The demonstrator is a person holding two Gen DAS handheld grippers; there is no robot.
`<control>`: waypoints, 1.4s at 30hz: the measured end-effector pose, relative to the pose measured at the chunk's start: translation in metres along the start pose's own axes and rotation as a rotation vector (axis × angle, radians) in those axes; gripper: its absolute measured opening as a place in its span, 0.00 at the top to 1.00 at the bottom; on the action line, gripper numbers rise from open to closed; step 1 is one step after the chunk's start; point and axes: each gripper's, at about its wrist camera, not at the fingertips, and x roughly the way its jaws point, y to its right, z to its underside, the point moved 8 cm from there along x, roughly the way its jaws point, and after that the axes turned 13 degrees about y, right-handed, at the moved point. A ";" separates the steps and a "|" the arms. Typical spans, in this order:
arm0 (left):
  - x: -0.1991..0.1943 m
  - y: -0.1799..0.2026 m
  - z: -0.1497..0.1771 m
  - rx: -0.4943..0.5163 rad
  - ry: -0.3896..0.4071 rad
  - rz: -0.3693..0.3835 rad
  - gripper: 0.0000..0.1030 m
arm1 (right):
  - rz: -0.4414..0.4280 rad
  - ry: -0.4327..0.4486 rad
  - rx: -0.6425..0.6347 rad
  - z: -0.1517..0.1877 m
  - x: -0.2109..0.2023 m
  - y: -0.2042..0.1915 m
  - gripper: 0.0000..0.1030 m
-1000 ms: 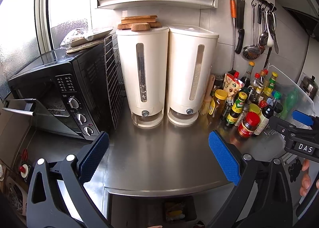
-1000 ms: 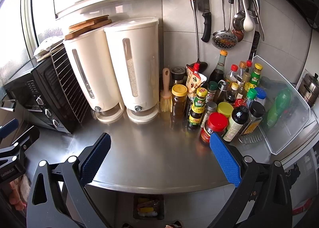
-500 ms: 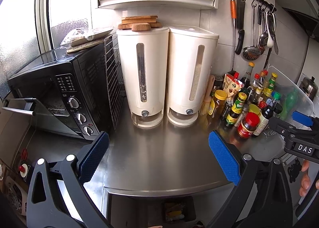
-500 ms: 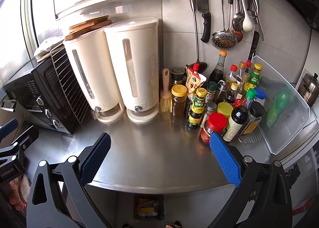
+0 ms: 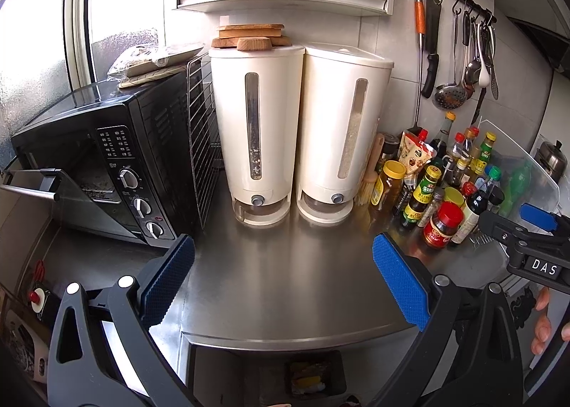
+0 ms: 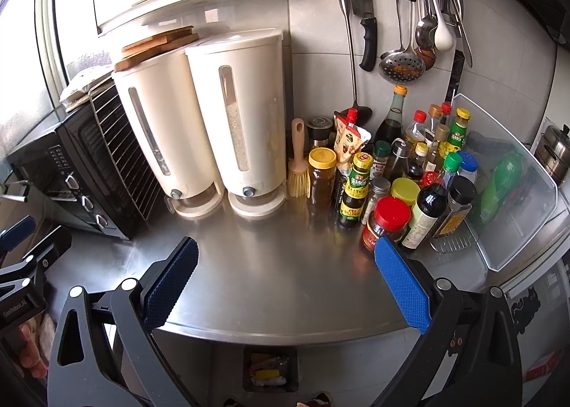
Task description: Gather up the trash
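Observation:
A dark bin (image 5: 313,376) with trash in it sits on the floor below the steel counter's front edge; it also shows in the right wrist view (image 6: 270,368). I see no loose trash on the steel counter (image 5: 285,271). My left gripper (image 5: 283,277) is open and empty above the counter's front part. My right gripper (image 6: 285,278) is open and empty above the same counter; it also shows at the right edge of the left wrist view (image 5: 534,229). The left gripper shows at the left edge of the right wrist view (image 6: 25,246).
A black toaster oven (image 5: 99,157) with its door ajar stands at the left. Two white dispensers (image 5: 302,132) stand at the back. Several sauce bottles and jars (image 6: 399,186) crowd the right, beside a clear plastic tray (image 6: 513,186). Utensils hang on a wall rail (image 6: 409,15).

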 end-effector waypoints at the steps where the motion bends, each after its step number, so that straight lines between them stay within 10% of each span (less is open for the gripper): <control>1: 0.000 0.001 0.000 0.001 0.001 0.001 0.08 | -0.001 0.000 0.000 0.000 0.000 0.000 0.03; 42: -0.004 0.001 -0.004 0.016 0.014 -0.008 0.08 | 0.006 0.008 0.018 -0.001 0.000 0.000 0.03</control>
